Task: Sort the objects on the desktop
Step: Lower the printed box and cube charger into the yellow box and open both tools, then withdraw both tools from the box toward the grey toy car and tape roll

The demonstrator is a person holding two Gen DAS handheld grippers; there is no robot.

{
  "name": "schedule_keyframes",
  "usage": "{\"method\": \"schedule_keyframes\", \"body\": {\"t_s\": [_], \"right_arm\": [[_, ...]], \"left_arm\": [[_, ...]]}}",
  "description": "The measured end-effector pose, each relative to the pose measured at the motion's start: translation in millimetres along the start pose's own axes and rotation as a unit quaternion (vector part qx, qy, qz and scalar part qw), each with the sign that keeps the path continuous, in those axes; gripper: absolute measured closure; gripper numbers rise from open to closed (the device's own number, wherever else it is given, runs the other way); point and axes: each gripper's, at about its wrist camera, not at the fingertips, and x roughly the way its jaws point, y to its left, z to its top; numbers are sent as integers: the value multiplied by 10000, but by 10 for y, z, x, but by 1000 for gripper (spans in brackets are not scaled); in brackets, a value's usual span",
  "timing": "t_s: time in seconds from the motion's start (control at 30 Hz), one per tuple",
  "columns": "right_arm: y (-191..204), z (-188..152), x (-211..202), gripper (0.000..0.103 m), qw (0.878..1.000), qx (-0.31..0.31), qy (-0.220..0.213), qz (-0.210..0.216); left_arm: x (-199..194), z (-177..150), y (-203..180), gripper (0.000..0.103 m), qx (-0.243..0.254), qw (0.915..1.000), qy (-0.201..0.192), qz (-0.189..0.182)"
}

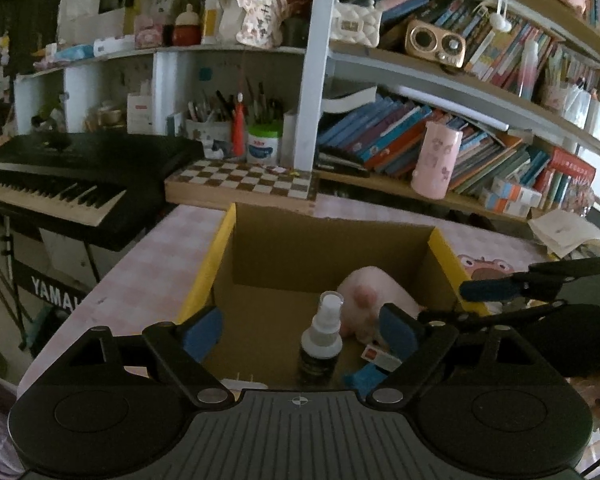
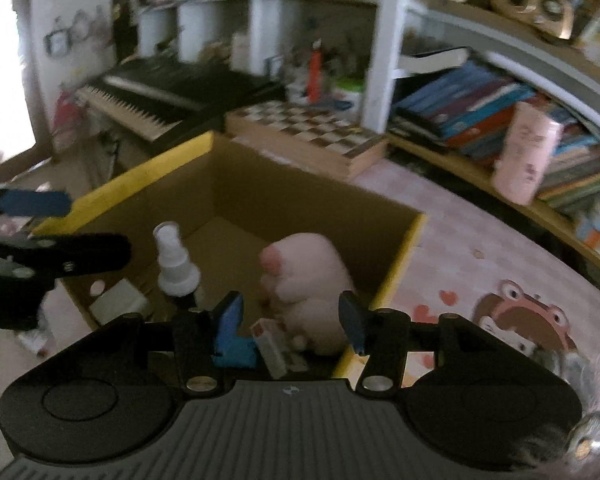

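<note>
we are holding both the left gripper (image 1: pixel 302 330) and right gripper (image 2: pixel 291 316) open and empty over the cardboard box (image 1: pixel 332 248); we are lifting straight, avoiding the spray bottle (image 1: pixel 323 340).

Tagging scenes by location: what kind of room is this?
Likely a child's bedroom or home study: bookshelves crammed with books, a Yamaha keyboard, and a desk with a pink cartoon cover holding the cardboard box.

The worktop (image 1: pixel 148 276), covered in pink checked cloth with a cartoon print at its right, carries an open cardboard box (image 1: pixel 332 252) with yellow edges. Behind the box a chessboard (image 1: pixel 240 182) lies flat. Loose papers (image 1: pixel 568 232) rest at the far right.
</note>
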Motion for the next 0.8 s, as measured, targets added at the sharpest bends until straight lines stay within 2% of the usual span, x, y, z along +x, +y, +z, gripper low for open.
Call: {"method": "schedule_keyframes", "body": {"t_s": [0.3,0.47,0.53,0.8], "right_arm": [[-25,-148,-478,51,9959,510,-432,-604],[11,-335,-718,51,9908,876,-539,-881],[54,-425,-801,47,9877,985,-575,-1066],[255,-785,-1111,44,9772,1423,-577,-1467]], "left_arm": [[-288,-115,34,10,-62,9998,-161,-96],[-473,-218,55,9,-33,9998,-179,-115],[-543,-256,72,9,-38,9997,-193,-122],[-774,-420,104,8,-9,9997,-176,-139]]}}
